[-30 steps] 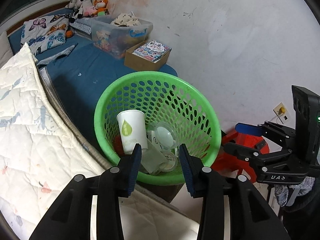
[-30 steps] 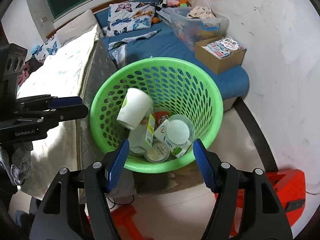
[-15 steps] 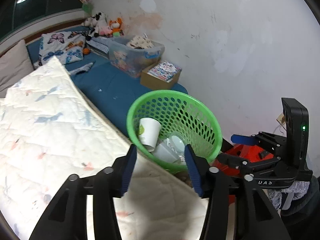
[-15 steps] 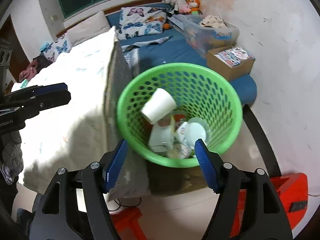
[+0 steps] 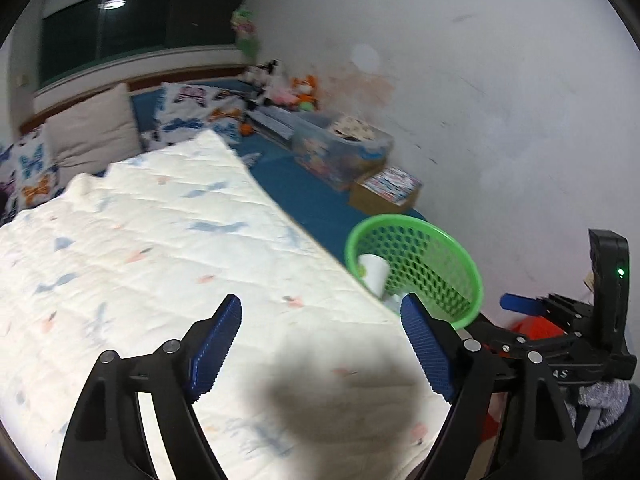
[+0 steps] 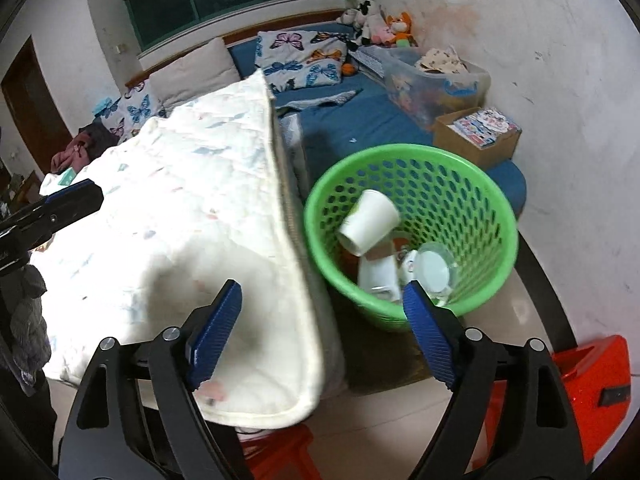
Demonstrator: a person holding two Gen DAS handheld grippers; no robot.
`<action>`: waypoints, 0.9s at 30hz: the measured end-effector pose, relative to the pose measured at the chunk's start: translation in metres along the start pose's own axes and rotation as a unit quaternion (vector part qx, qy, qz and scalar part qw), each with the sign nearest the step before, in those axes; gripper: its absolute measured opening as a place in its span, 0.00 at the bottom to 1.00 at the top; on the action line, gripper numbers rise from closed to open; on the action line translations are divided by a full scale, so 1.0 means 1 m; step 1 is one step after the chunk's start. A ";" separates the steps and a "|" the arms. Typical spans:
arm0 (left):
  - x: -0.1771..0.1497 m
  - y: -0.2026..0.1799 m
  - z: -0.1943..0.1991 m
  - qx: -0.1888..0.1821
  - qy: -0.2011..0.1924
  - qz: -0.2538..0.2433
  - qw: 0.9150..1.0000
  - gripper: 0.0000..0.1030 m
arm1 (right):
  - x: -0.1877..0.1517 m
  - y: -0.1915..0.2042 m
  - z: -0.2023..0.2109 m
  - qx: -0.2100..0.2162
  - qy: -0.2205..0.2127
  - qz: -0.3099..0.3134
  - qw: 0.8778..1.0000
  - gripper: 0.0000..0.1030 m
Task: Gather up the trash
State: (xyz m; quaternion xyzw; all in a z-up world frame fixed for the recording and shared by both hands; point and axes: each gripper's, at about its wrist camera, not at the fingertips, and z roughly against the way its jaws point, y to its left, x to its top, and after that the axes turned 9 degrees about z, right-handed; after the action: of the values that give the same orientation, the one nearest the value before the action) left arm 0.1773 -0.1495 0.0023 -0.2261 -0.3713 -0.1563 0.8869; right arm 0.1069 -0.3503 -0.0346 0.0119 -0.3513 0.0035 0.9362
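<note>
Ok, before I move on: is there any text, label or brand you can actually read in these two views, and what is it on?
"AS": end of a longer marking on the right gripper; the rest is hidden.
Booklets in the cardboard box: colourful printed covers, too small to read.
Carton in the green basket: label blurred, unreadable.
White paper cup: no print shows in the right wrist view.

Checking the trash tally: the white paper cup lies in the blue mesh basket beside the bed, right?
Not quite: the basket is green, not blue. The right wrist view shows the white paper cup lying inside it, beside the bed.
</note>
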 end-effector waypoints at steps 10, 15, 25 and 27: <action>-0.015 0.041 0.053 0.084 -0.056 0.031 0.994 0.90 | 0.006 0.058 0.010 0.011 -0.032 0.025 0.999 0.85; -0.026 0.054 0.070 0.106 -0.071 0.045 0.991 0.92 | 0.007 0.079 0.009 0.004 -0.036 0.048 0.998 0.87; -0.046 0.068 0.096 0.145 -0.118 0.063 0.980 0.92 | 0.004 0.104 0.013 -0.016 -0.067 0.068 0.995 0.90; -0.047 0.070 0.099 0.142 -0.119 0.071 0.980 0.92 | 0.003 0.104 0.013 -0.012 -0.073 0.063 0.995 0.91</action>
State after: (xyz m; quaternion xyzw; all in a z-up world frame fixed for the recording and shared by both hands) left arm 0.1182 -0.0339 0.0094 -0.1408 -0.4755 -0.0111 0.8683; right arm 0.0989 -0.2464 -0.0208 -0.0213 -0.4184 0.0576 0.9062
